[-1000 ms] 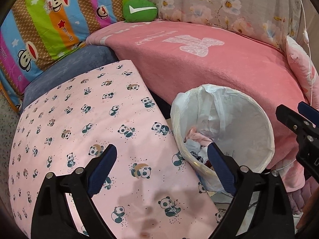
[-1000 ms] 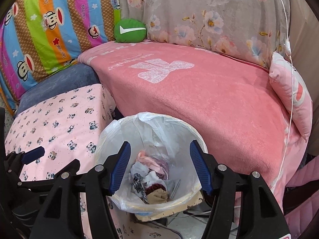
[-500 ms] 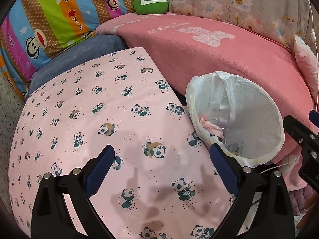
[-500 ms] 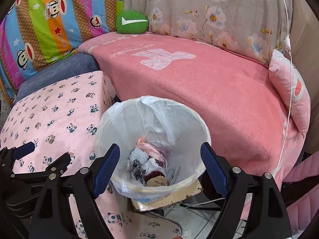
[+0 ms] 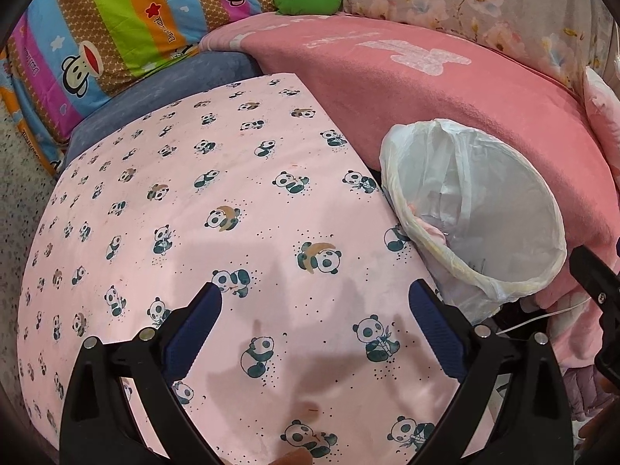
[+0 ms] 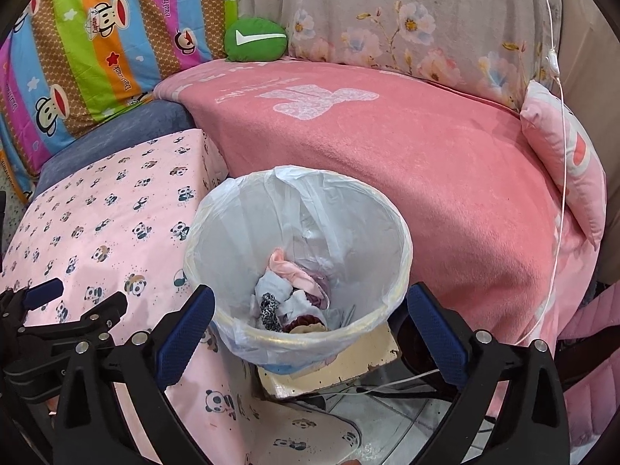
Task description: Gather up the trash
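Observation:
A round bin lined with a white plastic bag (image 6: 298,209) stands between the panda-print table and the pink sofa; it also shows in the left wrist view (image 5: 476,209). Crumpled trash (image 6: 294,294), pink, white and dark pieces, lies at its bottom. My right gripper (image 6: 310,325) is open and empty, above the bin's near rim. My left gripper (image 5: 316,321) is open and empty, over the pink panda-print tabletop (image 5: 193,201), left of the bin. The left gripper also shows at the lower left of the right wrist view (image 6: 69,310).
A pink blanket (image 6: 387,147) covers the sofa behind the bin. A green cushion (image 6: 255,40), a striped monkey-print cushion (image 6: 89,38) and a pink pillow (image 6: 569,170) lie around it. A white cable (image 6: 558,155) hangs at the right. A cream block (image 6: 348,368) sits under the bin.
Both grippers have pulled back and up from the bin, so it looks farther away. The right gripper's jaws have opened wider. The left gripper has shifted left over the panda table.

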The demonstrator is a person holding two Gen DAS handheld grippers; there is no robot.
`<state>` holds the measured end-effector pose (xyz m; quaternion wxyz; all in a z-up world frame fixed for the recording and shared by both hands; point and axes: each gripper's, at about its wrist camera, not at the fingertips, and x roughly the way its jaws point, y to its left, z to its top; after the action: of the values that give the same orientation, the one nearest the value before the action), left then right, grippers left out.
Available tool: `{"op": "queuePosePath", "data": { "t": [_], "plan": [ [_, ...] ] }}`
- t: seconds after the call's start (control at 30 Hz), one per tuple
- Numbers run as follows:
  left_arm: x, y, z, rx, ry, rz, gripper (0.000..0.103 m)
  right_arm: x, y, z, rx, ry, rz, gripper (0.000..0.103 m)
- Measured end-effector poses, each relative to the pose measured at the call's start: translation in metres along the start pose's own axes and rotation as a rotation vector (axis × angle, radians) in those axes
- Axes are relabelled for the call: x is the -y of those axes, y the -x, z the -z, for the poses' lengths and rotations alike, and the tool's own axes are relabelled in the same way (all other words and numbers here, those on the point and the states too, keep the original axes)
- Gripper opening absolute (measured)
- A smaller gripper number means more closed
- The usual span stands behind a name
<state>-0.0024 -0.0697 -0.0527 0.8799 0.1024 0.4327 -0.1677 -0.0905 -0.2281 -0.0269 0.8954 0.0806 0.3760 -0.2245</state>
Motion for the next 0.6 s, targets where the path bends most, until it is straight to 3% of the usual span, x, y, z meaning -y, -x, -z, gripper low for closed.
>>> {"op": "queuePosePath", "data": {
  "t": [0.6],
  "plan": [
    [0.005,0.009,0.01,0.022,0.004,-0.052,0.093,0.01,0.005,0.025,-0.027,-0.034,-0.017,0.098]
  ]
}}
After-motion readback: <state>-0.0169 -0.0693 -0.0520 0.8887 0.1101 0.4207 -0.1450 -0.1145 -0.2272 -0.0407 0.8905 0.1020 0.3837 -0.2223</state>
